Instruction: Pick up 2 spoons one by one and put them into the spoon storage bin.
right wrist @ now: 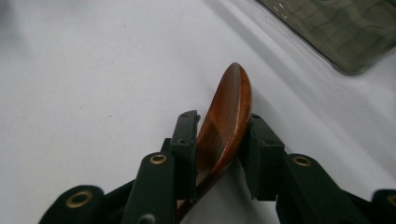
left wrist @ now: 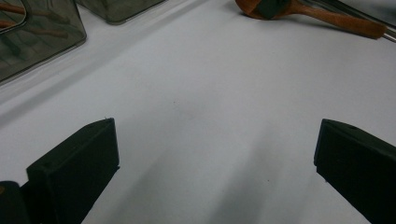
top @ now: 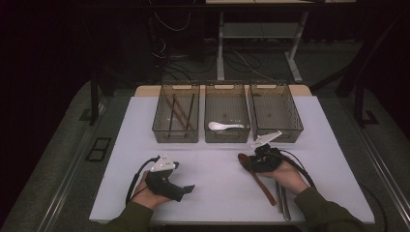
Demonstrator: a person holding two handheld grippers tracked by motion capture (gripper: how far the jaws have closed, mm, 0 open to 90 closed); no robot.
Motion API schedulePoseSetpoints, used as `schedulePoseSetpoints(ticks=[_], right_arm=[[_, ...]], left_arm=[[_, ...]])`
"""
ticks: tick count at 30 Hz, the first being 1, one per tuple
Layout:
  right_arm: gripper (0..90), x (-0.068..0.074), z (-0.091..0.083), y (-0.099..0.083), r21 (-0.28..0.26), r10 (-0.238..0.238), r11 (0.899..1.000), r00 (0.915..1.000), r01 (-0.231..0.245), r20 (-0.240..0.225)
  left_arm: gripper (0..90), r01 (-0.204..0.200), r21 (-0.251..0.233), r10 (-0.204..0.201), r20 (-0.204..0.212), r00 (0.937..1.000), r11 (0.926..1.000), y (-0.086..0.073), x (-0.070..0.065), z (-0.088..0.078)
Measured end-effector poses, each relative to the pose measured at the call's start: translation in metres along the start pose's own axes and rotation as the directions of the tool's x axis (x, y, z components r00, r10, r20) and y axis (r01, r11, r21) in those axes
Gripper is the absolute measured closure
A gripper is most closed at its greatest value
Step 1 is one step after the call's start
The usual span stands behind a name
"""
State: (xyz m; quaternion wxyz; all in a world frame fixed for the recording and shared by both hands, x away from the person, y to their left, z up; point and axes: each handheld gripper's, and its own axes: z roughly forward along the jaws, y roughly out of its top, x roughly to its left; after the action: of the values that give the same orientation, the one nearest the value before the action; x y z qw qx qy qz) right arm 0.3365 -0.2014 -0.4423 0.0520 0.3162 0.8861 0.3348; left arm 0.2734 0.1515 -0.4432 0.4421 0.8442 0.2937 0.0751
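Three Bins, Two Grippers, One Brown Spoon in a Pinch

Three see-through bins stand in a row at the far side of the white bench (top: 217, 164). The left bin (top: 176, 118) has thin sticks in it, some dark and some brown. They lie across each other, so it is hard to count them. The middle bin (top: 227, 118) has one white spoon (top: 223, 126). The right bin (top: 275, 116) is dim, and what is inside is hard to make out.

Nearer to the person, the left gripper (top: 186, 189) sits in the left hand low over the bench. Its jaws are spread wide, with bare bench between them. A sleeve covers the arm, which is cut off at the bottom edge.

On the right, the right gripper (top: 247, 161) is in the right hand. Its jaws are pinching the bowl of one brown wooden spoon (right wrist: 226, 119), one pad on each side. The spoon is tipped up on its edge, near the front of the right bin. Its handle runs back under the hand, so part of it is hidden. Beside the handle lie grey metal sticks (top: 283, 200). They are too thin and too close together to count.
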Motion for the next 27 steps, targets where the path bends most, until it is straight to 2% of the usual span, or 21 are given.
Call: schedulePoseSetpoints(ticks=[12,15,27], right_arm=[[72.8,-0.0013,0.0014,0.0014,-0.005,0.044,0.999,0.999,-0.044,-0.01],[80.2,-0.0016,0.0015,0.0023,-0.026,0.064,0.998,0.9973,-0.065,-0.036],[81.2,0.0009,0.0004,0.0056,-0.026,0.05,0.998,0.9982,-0.051,-0.032]], left_arm=[[0.0,0.001,-0.005,-0.001,0.011,0.9999,1.0,-0.0011,0.0003,0.0005],[0.0,0.001,-0.009,-0.001,0.016,0.9999,1.0,-0.0015,0.0007,0.0005],[0.0,0.002,-0.021,-0.002,0.029,0.9996,0.9998,-0.0021,0.0016,-0.0006]])
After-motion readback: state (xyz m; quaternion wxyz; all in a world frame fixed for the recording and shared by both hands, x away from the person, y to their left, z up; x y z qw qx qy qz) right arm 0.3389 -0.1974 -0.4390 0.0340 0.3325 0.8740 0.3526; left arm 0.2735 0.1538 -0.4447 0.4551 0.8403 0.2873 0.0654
